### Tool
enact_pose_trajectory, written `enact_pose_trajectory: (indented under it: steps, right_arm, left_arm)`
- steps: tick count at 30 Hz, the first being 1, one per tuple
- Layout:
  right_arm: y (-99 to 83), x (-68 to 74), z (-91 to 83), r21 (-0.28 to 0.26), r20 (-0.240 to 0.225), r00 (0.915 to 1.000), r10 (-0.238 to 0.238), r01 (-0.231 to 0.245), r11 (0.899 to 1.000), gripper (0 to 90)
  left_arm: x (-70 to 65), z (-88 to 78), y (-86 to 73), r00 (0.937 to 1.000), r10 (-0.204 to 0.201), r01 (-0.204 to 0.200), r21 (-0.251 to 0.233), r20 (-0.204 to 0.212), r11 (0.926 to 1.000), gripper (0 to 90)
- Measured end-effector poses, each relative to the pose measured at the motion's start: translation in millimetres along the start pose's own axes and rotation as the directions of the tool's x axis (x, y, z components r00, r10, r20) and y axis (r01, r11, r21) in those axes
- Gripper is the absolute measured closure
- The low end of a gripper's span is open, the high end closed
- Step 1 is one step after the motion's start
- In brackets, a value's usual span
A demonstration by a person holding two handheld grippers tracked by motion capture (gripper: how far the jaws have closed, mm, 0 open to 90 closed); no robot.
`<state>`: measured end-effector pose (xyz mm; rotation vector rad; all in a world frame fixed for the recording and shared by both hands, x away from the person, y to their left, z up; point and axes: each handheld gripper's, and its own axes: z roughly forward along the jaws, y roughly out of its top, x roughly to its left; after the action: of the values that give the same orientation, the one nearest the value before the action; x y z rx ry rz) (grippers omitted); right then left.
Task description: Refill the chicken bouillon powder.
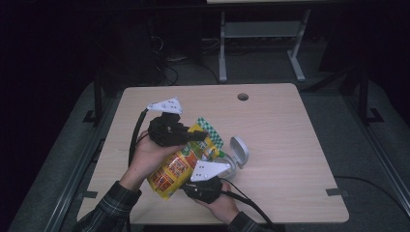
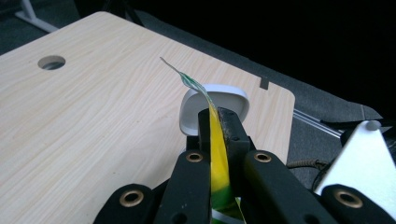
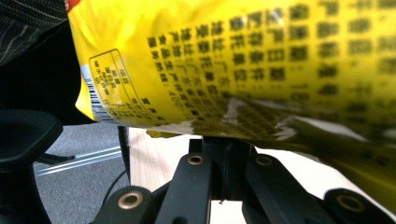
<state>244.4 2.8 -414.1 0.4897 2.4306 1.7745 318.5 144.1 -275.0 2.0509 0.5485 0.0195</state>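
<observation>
Snack bag [image 1: 176, 166] is held up off the table [image 1: 290, 145], just beside the open white container [image 1: 237, 153]. Left gripper [image 2: 217, 122] is pinching its top seal and right gripper [image 1: 205, 186] is clamped on the bottom edge, probably to tip it over the container.

Light wood-grain table [image 1: 290, 125] with round cable hole [image 1: 242, 96], grey carpeted floor [image 1: 338, 121], white metal table frame [image 1: 261, 38] behind, black cables [image 1: 169, 72] on floor, room dim, surroundings dark
</observation>
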Motion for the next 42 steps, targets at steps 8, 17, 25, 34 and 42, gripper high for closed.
enact_pose_trajectory:
  steps: [8,17,25,34,42]
  right_arm:
    - [-1.6,2.2,2.2,0.003,0.001,1.0000,0.009,-0.009,1.000,89.9]
    - [-1.8,4.0,2.8,-0.002,0.004,1.0000,-0.004,0.004,1.000,89.9]
    - [-2.0,5.3,3.3,0.002,0.010,0.9999,-0.008,0.008,1.000,89.9]
    - [-2.0,5.8,2.5,-0.002,0.010,0.9999,-0.012,0.012,1.000,89.9]
    - [-2.2,6.3,1.5,-0.002,0.011,0.9999,-0.014,0.014,1.000,89.9]
  left_arm:
    - [1.6,6.6,-0.6,0.9999,0.003,-0.002,0.035,-0.016,0.9994,90.0]
    - [2.7,10.2,-1.4,0.9994,-0.010,0.012,0.048,-0.034,0.9988,90.0]
    - [6.5,17.1,-1.5,0.9979,-0.036,0.041,0.083,-0.054,0.9957,90.0]
    - [6.9,22.9,0.8,0.9979,-0.039,0.045,0.113,-0.052,0.9926,90.0]
    - [9.2,28.2,1.2,0.9980,-0.042,0.048,0.137,-0.047,0.9895,90.0]
